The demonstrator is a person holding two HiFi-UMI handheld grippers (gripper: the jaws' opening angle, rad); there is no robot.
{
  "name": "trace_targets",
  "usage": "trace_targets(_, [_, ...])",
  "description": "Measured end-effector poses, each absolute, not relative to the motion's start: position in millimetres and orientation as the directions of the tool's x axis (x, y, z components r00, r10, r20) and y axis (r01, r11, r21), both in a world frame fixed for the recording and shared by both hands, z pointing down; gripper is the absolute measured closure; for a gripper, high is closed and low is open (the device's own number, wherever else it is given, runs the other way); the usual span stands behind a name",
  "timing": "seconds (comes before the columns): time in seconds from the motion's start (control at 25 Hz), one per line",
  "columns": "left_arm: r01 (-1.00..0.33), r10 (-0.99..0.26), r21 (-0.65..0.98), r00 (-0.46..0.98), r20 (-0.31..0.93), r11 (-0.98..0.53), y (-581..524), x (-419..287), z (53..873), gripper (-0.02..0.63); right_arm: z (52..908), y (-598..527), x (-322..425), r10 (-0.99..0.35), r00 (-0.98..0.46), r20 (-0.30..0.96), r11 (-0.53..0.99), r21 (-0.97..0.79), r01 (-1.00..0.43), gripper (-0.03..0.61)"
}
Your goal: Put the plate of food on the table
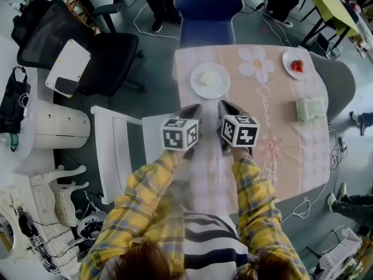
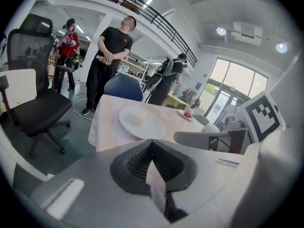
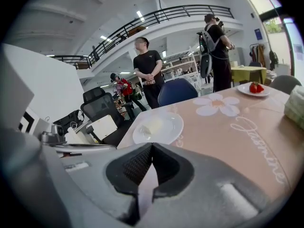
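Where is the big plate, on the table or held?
On the table. The big plate lies flat on the tablecloth, apart from the left gripper and right gripper, both shut and empty.

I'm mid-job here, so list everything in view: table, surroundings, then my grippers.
table: one, pink flowered cloth, ahead of the person
plate of food: one, white with a pale piece, far left of table
small plate: one, white with red food, far right corner
packet: one, pale green, table's right edge
blue chair: one, table's far end
grey chair: one, table's right
black office chair: one, left, white board on it
white chair: one, near left
bystanders: at least three, beyond the table
left gripper: grey, jaws shut, empty
right gripper: grey, jaws shut, empty
sleeves: two, yellow plaid
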State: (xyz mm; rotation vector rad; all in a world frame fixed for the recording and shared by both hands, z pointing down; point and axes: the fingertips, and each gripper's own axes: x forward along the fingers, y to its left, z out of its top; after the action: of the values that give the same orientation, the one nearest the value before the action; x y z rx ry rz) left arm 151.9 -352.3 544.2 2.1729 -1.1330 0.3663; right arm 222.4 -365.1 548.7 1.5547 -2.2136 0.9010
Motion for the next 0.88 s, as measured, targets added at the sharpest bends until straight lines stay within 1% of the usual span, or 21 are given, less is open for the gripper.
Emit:
trace_targets(0.32, [-0.771, -0.590, 0.438, 0.636, 0.498, -0.462, -318, 137, 535, 0.611, 543, -326, 210, -0.762, -0.308, 0.569, 0.164, -0.291, -0.943, 0.581])
trace_targets(0.88, [-0.698, -0.521, 0.442, 0.715, 0.466, -0.563, -254, 108, 522, 0.611, 523, -257, 172, -0.806, -0.211, 0.553, 0.050, -0.292, -0.955, 0.581])
